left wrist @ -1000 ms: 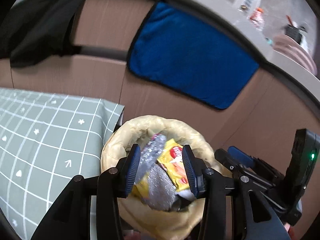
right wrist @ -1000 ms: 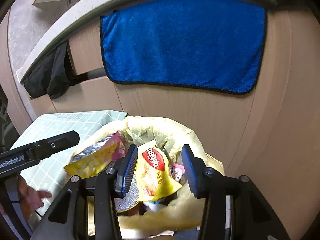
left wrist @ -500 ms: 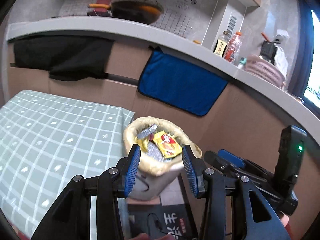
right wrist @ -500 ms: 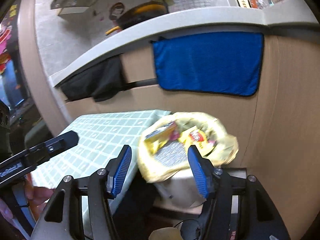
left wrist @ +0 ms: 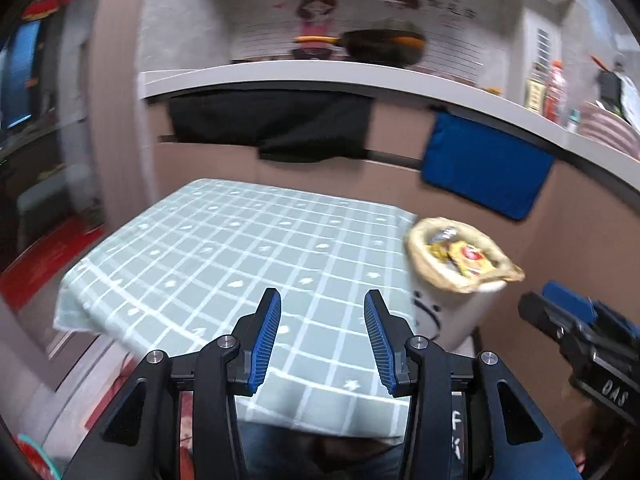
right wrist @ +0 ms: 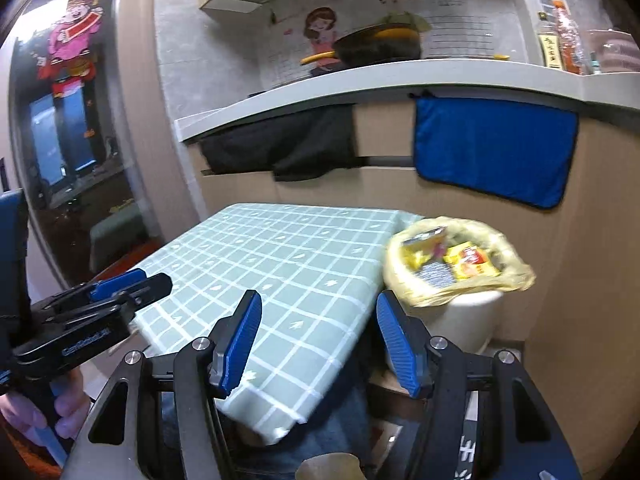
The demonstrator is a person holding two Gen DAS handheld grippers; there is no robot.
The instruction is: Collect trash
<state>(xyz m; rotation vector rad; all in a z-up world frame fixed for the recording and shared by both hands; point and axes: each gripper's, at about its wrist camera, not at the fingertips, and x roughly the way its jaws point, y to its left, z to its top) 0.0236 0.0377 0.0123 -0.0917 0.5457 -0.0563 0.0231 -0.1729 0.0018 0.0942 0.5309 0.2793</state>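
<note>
Beside the table point(right wrist: 304, 256)'s right corner: bin point(right wrist: 460, 312), yellow-lined, wrappers point(right wrist: 452, 260) heaped inside, apparently all collected. Left hand-held gripper point(left wrist: 322, 336): wide, empty. Right hand-held gripper point(right wrist: 318, 344): jaws just opening, nothing between, clear of bin.

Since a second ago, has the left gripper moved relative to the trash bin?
Yes. The left gripper has pulled back and leftward; the trash bin now sits far right, beside the table.
</note>
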